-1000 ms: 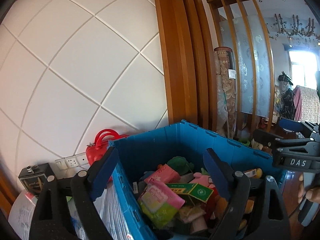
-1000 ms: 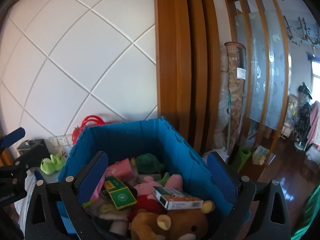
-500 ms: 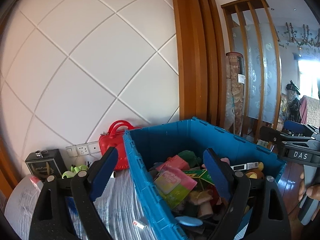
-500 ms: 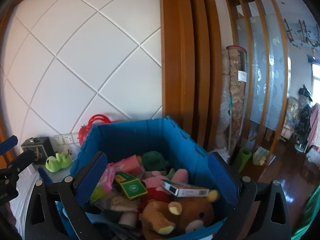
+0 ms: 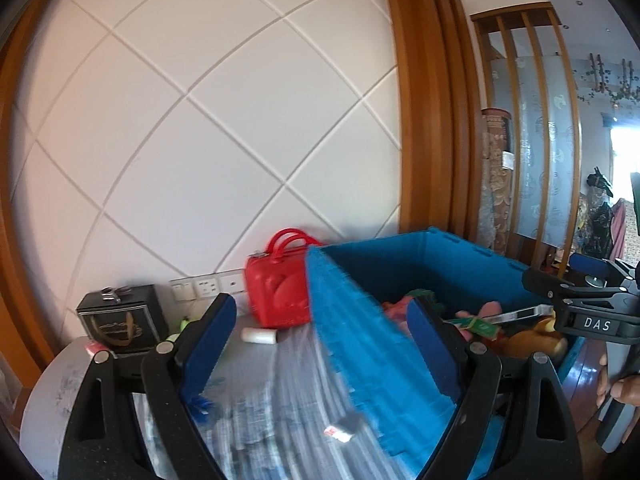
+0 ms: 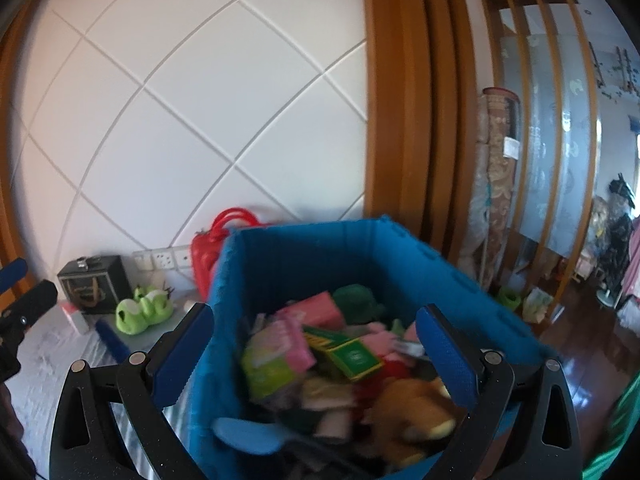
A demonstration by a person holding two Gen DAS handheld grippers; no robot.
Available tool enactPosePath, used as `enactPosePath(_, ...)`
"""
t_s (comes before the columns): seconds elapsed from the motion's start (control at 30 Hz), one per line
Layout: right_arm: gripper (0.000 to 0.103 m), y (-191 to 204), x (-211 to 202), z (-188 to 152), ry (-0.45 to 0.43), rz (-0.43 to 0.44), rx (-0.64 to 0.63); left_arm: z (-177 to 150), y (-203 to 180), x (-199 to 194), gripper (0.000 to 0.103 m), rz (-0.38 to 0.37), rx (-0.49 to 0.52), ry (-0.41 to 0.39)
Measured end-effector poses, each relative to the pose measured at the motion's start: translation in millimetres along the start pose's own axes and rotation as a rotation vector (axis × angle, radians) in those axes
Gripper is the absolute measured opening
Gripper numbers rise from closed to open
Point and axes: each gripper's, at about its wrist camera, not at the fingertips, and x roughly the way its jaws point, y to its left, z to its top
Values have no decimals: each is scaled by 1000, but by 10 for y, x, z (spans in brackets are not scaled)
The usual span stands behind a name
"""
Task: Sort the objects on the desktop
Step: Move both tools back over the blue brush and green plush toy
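Toys and boxes [image 6: 320, 352] fill the blue crate [image 6: 320, 248] between your wide-open right gripper's [image 6: 316, 354] fingers, while your left gripper [image 5: 320, 344], equally wide and empty, straddles its wall above the grey tabletop [image 5: 260, 392] before a white panelled wall [image 5: 220, 120].

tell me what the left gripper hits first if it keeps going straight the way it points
Most likely the near wall of the blue crate, whose corner sits between the open fingers of the left gripper. Depth is blurry, so the striped table cover might come first.
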Motion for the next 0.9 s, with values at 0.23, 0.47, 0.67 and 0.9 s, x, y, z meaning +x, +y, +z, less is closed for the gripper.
enactPosePath(0.23,102,814,28,-95,25,32,-7,-267,974,-123,88,58,-11,19)
enactPosePath(0.47,102,1561,196,-326,57,108,-12,-632,1813,-22,88,159,-5,107)
enactPosePath(0.67,102,2133,553,-488,120,199,-87,-888,2248,161,88,221,-39,166)
enactPosePath(0.9,102,2461,1056,-645,183,288,-149,-1091,2395,510,88,257,-17,213)
